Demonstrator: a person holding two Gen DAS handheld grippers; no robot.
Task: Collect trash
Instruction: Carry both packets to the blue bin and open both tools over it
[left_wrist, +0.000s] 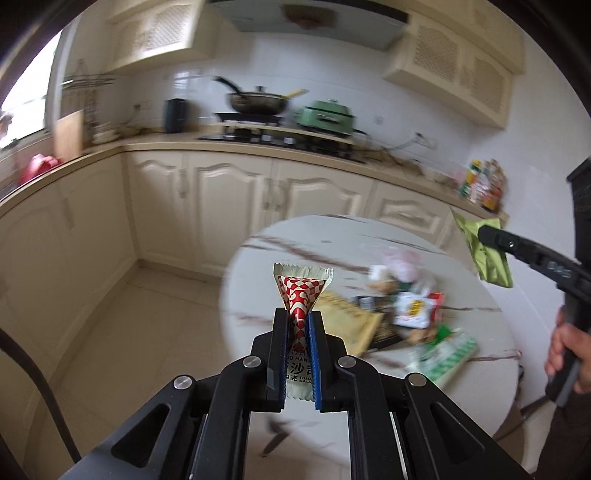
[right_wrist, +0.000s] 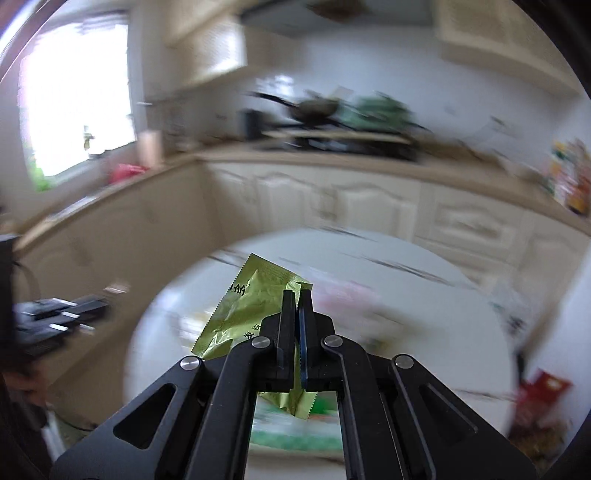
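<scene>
Left gripper (left_wrist: 298, 317): nearest the left wrist camera, fingers pinched tight on a tomato sauce sachet (left_wrist: 301, 291), red-and-white checked, which is squeezed narrow at the pads and fans out above them.
Right gripper (right_wrist: 296, 295): fingers closed almost flat together on the edge of a green foil wrapper (right_wrist: 243, 314), most of which hangs free to the left of the fingers.
Where both are: lifted off the round marble table (left_wrist: 295, 243), held in the air above it.
Remaining trash: a pile of wrappers (left_wrist: 406, 314) lies on the table's right half, including a green-and-white packet (left_wrist: 447, 354) and a tan flat packet (left_wrist: 347, 317).
Bin: none can be made out in either view.
Blur: heavy in the right wrist view, so both hands seem to be swinging.
Risk, green wrapper: held only by a corner; a fast swing could tear it free or let it slip out.
Risk, sachet: if any sauce remains, the hard pinch might burst it.
Risk, pile: a low pass might scatter the loose wrappers onto the floor.
</scene>
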